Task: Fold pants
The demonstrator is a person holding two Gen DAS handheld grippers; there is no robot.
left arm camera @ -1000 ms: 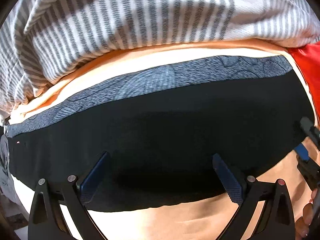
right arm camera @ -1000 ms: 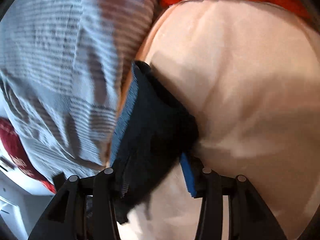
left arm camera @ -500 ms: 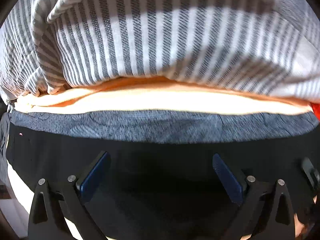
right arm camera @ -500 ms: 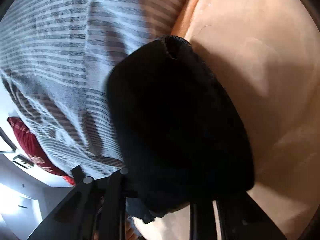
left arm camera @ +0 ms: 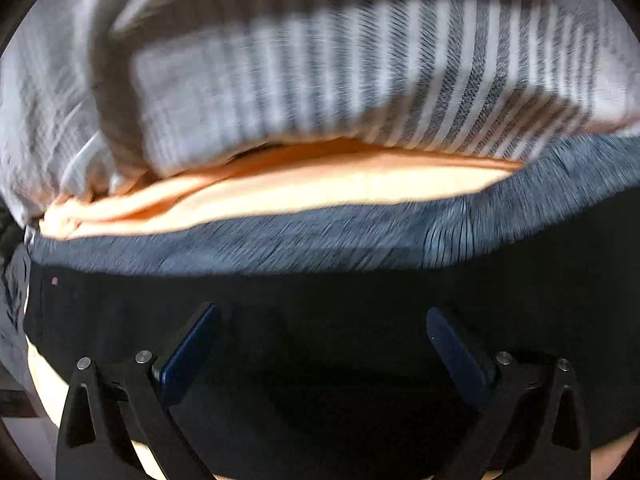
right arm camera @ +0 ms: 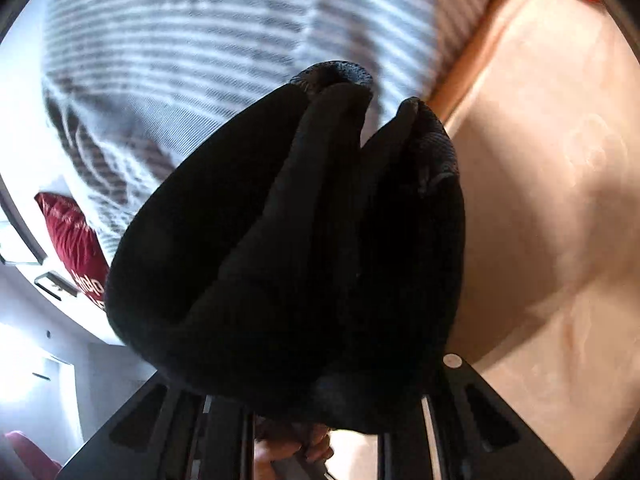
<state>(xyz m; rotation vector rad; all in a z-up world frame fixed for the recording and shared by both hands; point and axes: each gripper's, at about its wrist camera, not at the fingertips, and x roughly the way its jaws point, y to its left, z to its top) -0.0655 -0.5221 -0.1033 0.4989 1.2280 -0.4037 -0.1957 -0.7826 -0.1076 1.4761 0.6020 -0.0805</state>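
Peach bedsheet (right arm camera: 560,200) underneath, lit by sun, with a striped grey-and-white duvet (left arm camera: 320,80) bunched beyond and a red cushion (right arm camera: 72,236) far off to the side. Black pants (left arm camera: 320,300) spread flat directly below the left gripper (left arm camera: 320,344), grey waistband (left arm camera: 280,240) lying just ahead of the fingertips along the sheet's bright strip. Left jaws standing wide apart, blue pads (left arm camera: 188,356) hovering over the dark cloth, clamping nothing. At the right gripper (right arm camera: 320,420), a thick bunched end of the same pants (right arm camera: 300,240) pinched in narrow jaws that have just been closing on it, cloth between them and ballooning up ahead of the camera, hiding the fingertips. Judged step: carrying the gripped end across to lay one half over the other. Best done by lifting high enough to clear drag, keeping tension even so layers do not slip, pinning the flat part with the left if needed, then lining edges up before letting go.
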